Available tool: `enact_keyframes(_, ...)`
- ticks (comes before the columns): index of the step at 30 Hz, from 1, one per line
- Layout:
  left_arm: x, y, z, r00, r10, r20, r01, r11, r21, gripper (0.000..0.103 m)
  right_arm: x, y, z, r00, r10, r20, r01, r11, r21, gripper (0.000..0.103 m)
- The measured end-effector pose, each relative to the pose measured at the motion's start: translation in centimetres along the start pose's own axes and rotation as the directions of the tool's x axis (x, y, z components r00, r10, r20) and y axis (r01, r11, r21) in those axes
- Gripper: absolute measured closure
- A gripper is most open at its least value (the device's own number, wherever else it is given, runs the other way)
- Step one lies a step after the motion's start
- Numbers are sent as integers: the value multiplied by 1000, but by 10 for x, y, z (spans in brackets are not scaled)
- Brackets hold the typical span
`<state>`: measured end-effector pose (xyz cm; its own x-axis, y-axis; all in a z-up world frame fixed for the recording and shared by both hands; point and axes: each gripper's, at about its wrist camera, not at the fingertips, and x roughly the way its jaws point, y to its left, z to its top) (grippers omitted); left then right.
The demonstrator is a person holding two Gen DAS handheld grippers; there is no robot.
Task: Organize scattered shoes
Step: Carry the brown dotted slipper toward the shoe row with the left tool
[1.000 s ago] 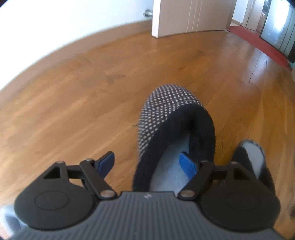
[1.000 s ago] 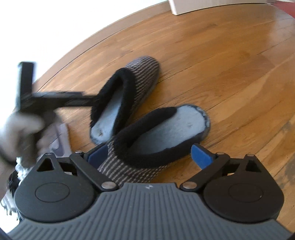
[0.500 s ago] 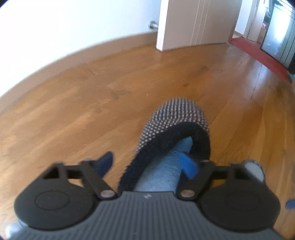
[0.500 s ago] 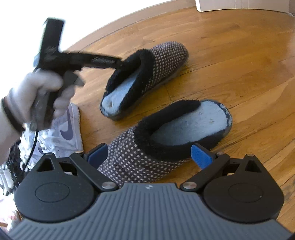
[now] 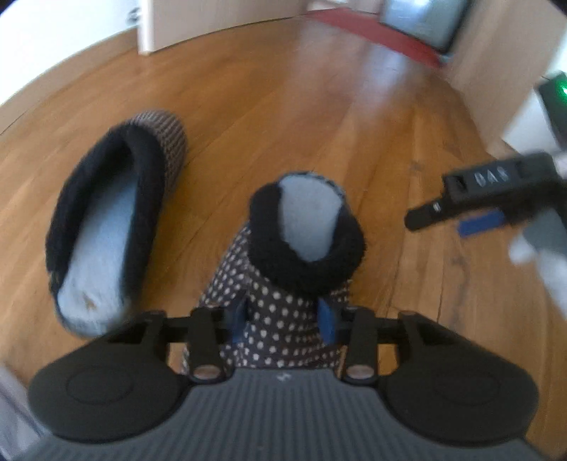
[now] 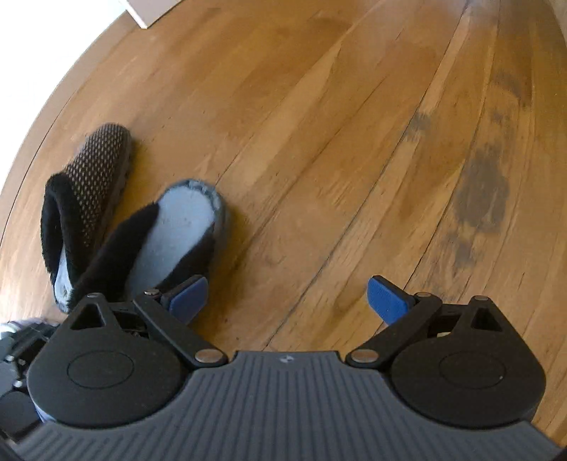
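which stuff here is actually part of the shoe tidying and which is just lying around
Part of the job:
- held slipper, dotted, clamped at its toe end in the left gripper
- second slipper, lying on the wood floor to its left
- right gripper, jaws open and holding nothing

Just there:
- white door
- red mat
- dark floor stains

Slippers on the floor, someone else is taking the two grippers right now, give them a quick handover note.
Left gripper: shut on the toe of the near slipper, heel end pointing away.
Right gripper: open, holding nothing, over bare wood floor.
The other slipper lies on the floor to the left of the held one, sole down, toe pointing away.
Done: one slipper gripped.
Left: turn the held slipper to match its mate and set it down beside it; whether it is lifted off the floor is unclear.
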<state>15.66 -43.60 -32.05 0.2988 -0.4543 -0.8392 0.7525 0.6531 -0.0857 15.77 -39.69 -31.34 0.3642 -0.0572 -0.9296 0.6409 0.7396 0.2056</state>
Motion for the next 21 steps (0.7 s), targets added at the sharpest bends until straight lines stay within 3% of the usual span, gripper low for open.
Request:
enact_keyframes(5,-23,-8,6,999,19,33,-12,982,-187,79,-4,-4,6,999,-2,32,1,999,34,5)
enact_keyframes(7,-35,3,7,999,39,36,-26,951,-310,78,-5,-4,9,999,-9,50,7,999,44,5)
enact_keyframes(8,-39,6,5,997,68,28,-53,928,-369,71,-5,-4,11,998,-13,54,11,999,47,5)
enact_keyframes(9,-40,6,2,997,74,26,-59,923,-381,67,-5,-5,11,998,-13,54,10,999,49,5)
enact_keyframes(10,-37,4,2,999,48,11,-41,929,-368,58,-6,-5,11,998,-13,54,10,999,52,5)
enact_keyframes(12,-35,6,5,998,-45,-34,31,942,-335,52,-6,-3,10,999,-1,49,-2,998,56,5)
enact_keyframes(15,-58,30,10,998,-56,12,56,935,-349,39,-7,-1,8,999,22,34,-24,999,39,5)
enact_keyframes(17,-67,53,19,999,5,53,16,923,-384,19,-7,3,6,999,34,23,-34,999,20,5)
enact_keyframes(21,-62,85,34,991,109,76,-65,893,-446,16,-8,7,4,999,47,14,-47,999,15,5)
